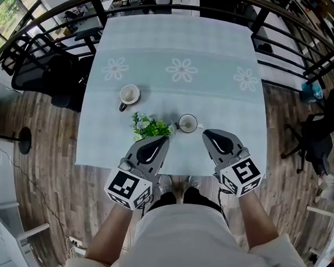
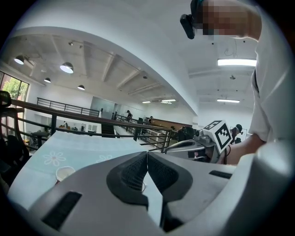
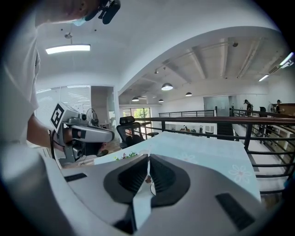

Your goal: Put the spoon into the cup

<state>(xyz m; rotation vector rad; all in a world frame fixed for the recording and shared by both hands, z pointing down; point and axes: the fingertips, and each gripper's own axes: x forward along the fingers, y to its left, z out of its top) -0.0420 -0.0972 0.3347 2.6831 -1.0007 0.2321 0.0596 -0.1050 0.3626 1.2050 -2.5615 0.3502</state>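
Note:
Two cups stand on the pale flowered tablecloth (image 1: 207,55). A white cup (image 1: 129,94) with a dark handle stands left of centre; in the left gripper view the same cup (image 2: 64,173) shows low at the left. A smaller dark-rimmed cup (image 1: 187,123) stands near the front edge, and something pale lies inside it; I cannot tell whether that is the spoon. My left gripper (image 1: 163,140) is shut and empty just left of that cup. On the cup's right, my right gripper (image 1: 206,133) is also shut and empty. Both pairs of jaws meet at their tips (image 2: 147,154) (image 3: 148,157).
A small green plant (image 1: 150,126) stands between the left gripper and the small cup. Dark railings (image 1: 285,46) run along the table's far and right sides. Black office chairs (image 1: 44,75) stand at the left. The table's front edge is just under both grippers.

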